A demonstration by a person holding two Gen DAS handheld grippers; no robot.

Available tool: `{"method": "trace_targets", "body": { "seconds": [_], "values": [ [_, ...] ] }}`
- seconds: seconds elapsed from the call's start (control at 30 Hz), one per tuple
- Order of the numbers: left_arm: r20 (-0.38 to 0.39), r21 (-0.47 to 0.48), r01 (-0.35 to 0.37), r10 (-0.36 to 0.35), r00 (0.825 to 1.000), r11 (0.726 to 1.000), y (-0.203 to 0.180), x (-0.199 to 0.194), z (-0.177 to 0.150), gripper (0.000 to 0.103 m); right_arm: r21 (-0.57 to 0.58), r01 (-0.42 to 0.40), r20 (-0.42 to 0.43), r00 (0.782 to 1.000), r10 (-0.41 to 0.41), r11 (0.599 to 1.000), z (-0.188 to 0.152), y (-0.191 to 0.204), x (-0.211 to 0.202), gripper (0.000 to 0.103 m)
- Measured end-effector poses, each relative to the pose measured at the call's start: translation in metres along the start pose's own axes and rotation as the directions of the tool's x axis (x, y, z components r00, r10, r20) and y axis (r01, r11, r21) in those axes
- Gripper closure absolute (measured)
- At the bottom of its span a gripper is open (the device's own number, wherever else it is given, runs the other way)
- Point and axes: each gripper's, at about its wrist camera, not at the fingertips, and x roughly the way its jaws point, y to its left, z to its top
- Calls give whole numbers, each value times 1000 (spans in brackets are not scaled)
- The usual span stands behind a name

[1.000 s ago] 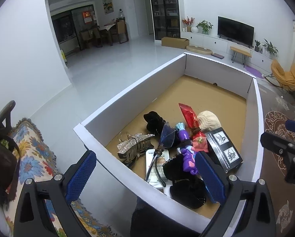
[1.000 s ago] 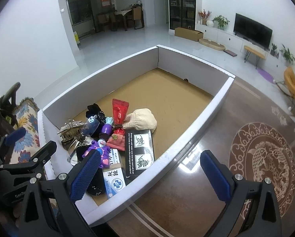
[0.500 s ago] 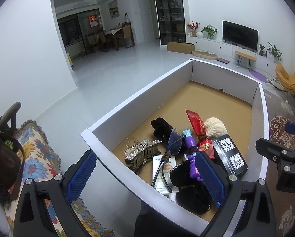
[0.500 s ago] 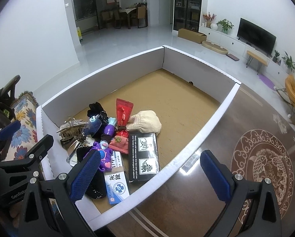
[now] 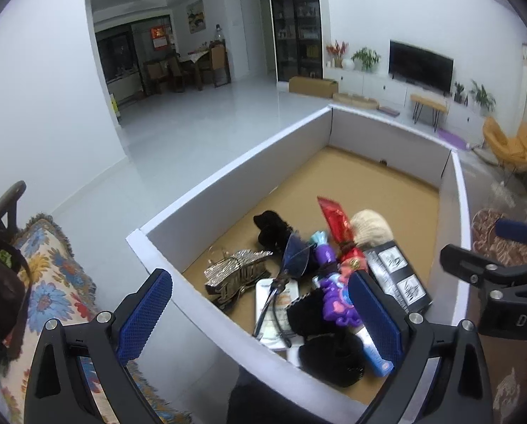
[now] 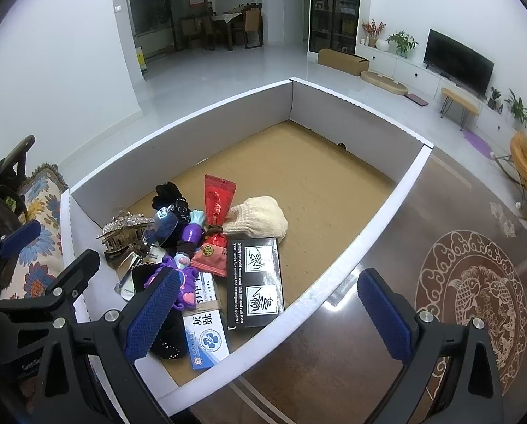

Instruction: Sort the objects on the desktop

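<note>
I hold my left gripper (image 5: 260,312) and right gripper (image 6: 268,309) spread wide and empty above the near edge of the shallow white-walled cardboard tray (image 6: 380,212), because nothing has been chosen yet. The things to sort lie heaped in the tray's near left corner: a black rectangular box with white labels (image 6: 256,279), a cream knitted pouch (image 6: 258,219), a red foil sachet (image 6: 217,199) and a purple plastic toy (image 6: 189,236), touching and overlapping. The tray's far half lies bare, giving room to separate them.

White walls, pale glossy floor (image 6: 228,70), wall television (image 6: 457,62), dark cabinet (image 6: 334,3).
</note>
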Motion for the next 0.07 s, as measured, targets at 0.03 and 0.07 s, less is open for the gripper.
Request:
{"method": "trace_targets", "body": {
  "seconds": [0.03, 0.07],
  "values": [
    [7, -9, -1, 2, 1000, 1000, 0, -2, 0, 1, 1, 0, 2, 1000, 0, 1000, 1, 0, 0, 2],
    [11, -11, -3, 3, 1000, 1000, 0, -3, 1, 1, 1, 1, 3, 1000, -1, 1000, 1, 0, 0, 2]
  ]
}}
